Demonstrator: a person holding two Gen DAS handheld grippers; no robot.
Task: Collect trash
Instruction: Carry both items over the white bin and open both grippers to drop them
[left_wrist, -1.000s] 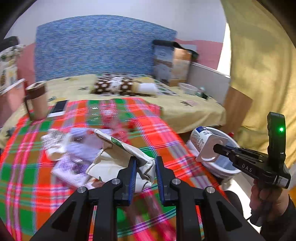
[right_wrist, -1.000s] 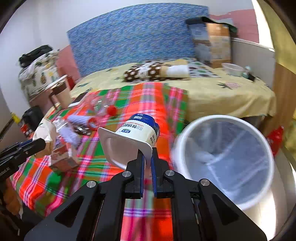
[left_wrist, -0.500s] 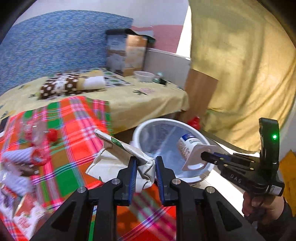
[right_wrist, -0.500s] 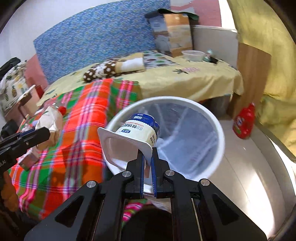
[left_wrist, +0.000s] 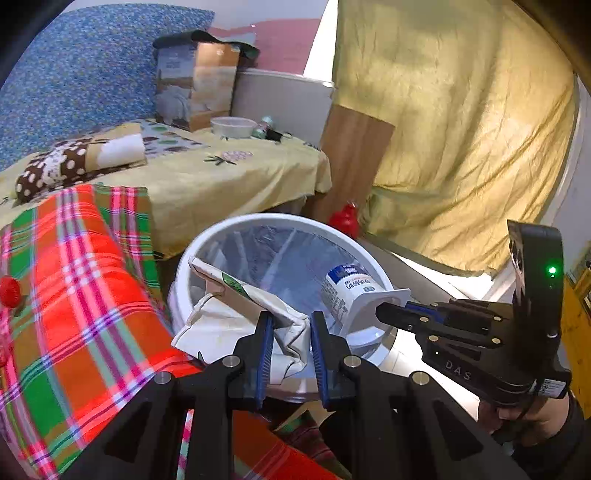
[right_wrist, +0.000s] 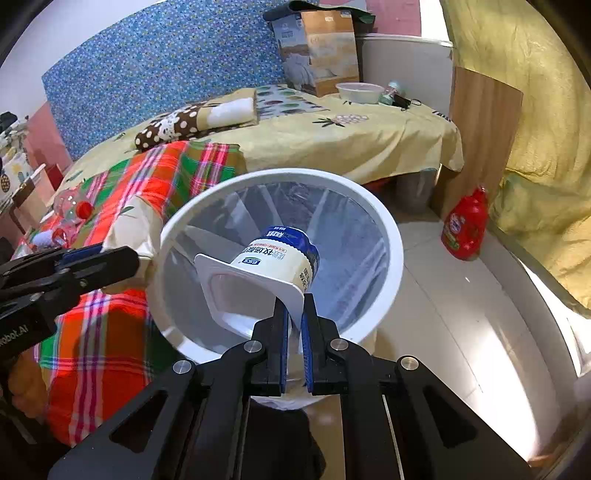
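Nearest you, your left tongs (left_wrist: 289, 341) pinch the crumpled paper bag (left_wrist: 236, 317) and your right tongs (right_wrist: 293, 328) clamp the yogurt cup (right_wrist: 273, 266), both now carried off the plaid bed to the white bin (right_wrist: 391, 236) at twelve o'clock, ready for release.

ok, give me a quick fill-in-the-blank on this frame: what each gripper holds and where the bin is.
1. The right gripper is shut on the rim of a ____ cup.
2. The left gripper pinches a crumpled paper ____.
3. Both items hang over the open white ____.
4. A ____ bottle stands on the floor past the bin, by the wooden board.

Missing words: yogurt; bag; bin; red
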